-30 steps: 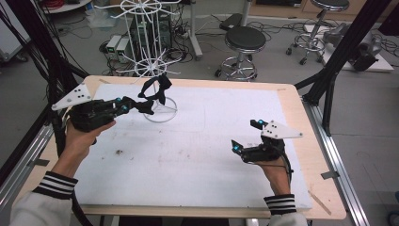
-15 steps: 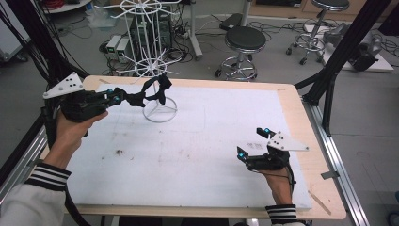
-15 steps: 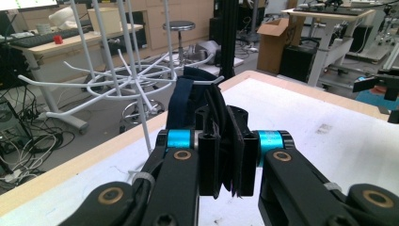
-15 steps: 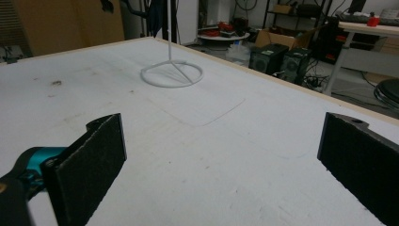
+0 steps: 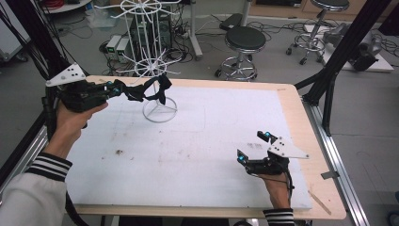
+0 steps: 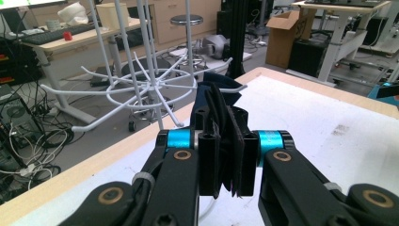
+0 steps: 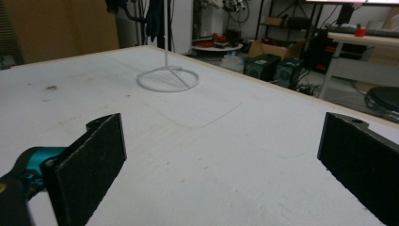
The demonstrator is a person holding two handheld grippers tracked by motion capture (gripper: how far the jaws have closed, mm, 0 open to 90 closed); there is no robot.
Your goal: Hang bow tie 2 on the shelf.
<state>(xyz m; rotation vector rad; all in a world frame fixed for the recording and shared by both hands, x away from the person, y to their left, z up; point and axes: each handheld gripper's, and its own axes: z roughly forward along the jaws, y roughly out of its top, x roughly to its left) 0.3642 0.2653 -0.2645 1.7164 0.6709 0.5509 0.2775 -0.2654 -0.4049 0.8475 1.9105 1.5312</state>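
I have the left gripper (image 5: pixel 123 89) raised in the upper left of the high view, jaws nearly together and clamped on a dark strap (image 5: pixel 155 88). The grip sits at one end, so the remaining loop hangs free beside the white wire rack (image 5: pixel 153 70), where I judge it can be slipped over a prong. In the left gripper view the strap (image 6: pixel 221 113) stands folded between the pads, just in front of a prong tip (image 6: pixel 240 87); whether they touch I cannot tell.

The right gripper (image 5: pixel 254 147) rests low at the lower right of the high view, jaws wide apart and holding nothing, well apart from the rack. I judge it parked to keep the white table (image 5: pixel 211 141) free for the hanging.
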